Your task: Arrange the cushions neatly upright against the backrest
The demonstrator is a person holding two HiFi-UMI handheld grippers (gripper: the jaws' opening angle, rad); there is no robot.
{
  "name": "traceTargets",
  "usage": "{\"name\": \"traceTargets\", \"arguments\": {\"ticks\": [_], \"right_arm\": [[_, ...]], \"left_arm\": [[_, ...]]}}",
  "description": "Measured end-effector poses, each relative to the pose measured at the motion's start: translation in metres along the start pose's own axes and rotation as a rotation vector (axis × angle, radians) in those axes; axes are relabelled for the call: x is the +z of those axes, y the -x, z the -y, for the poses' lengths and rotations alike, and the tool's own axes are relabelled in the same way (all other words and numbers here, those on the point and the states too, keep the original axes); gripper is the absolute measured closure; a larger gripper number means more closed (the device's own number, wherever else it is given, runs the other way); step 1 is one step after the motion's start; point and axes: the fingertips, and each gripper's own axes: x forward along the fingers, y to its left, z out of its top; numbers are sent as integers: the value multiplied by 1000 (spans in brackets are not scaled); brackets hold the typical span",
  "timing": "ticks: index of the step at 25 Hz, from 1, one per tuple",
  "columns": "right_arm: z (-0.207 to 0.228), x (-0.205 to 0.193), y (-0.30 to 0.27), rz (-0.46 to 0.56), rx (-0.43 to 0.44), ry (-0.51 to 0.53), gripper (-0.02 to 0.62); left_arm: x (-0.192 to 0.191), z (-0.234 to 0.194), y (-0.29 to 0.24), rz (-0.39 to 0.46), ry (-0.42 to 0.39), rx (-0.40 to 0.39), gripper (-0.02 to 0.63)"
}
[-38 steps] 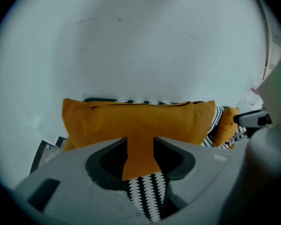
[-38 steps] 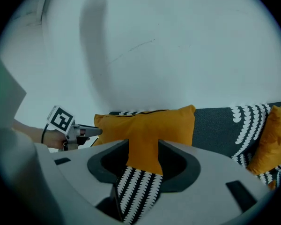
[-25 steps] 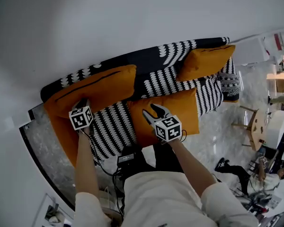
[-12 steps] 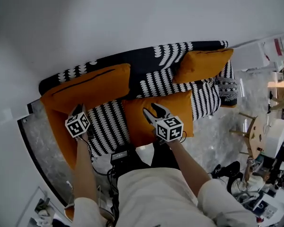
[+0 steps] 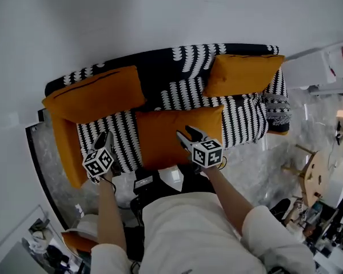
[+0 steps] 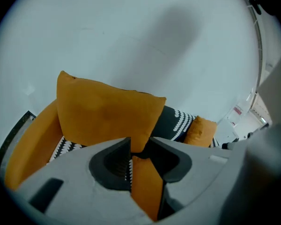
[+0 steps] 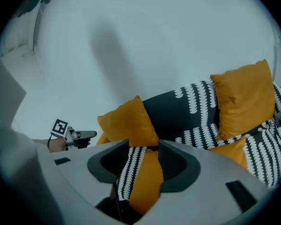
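Observation:
A black-and-white patterned sofa [image 5: 248, 116] holds three orange cushions. The left cushion [image 5: 94, 93] [image 6: 103, 109] leans on the backrest. Further along, the right cushion [image 5: 240, 73] [image 7: 243, 100] stands upright against it. A third, the middle cushion [image 5: 174, 133] [image 7: 147, 179], lies flat on the seat. My left gripper [image 5: 106, 141] [image 6: 139, 146] hovers over the seat's front left, apart from the left cushion; its jaws have just been opening and nothing is between them. Open and empty, my right gripper [image 5: 186, 136] [image 7: 143, 146] hangs above the flat cushion's front edge.
A white wall rises behind the sofa. An orange armrest [image 5: 66, 147] closes its left end. Marble floor [image 5: 257, 164] lies in front, with a white cabinet [image 5: 308, 61] and a wooden stool [image 5: 314, 170] at the right. Another orange cushion [image 5: 74, 241] lies low at the left.
Both hands have drawn back from the sofa toward its front edge. The left gripper has come away from the left cushion, which now rests against the backrest.

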Motion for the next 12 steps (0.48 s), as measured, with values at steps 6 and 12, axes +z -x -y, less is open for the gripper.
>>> {"name": "traceTargets", "arguments": {"ticks": [6, 12], "right_arm": [[53, -9, 53, -28, 86, 48, 433], [110, -28, 97, -71, 76, 33, 433]], "left_arm": [[-37, 71, 29, 74, 37, 57, 489], [-86, 112, 45, 34, 75, 92, 480]]}}
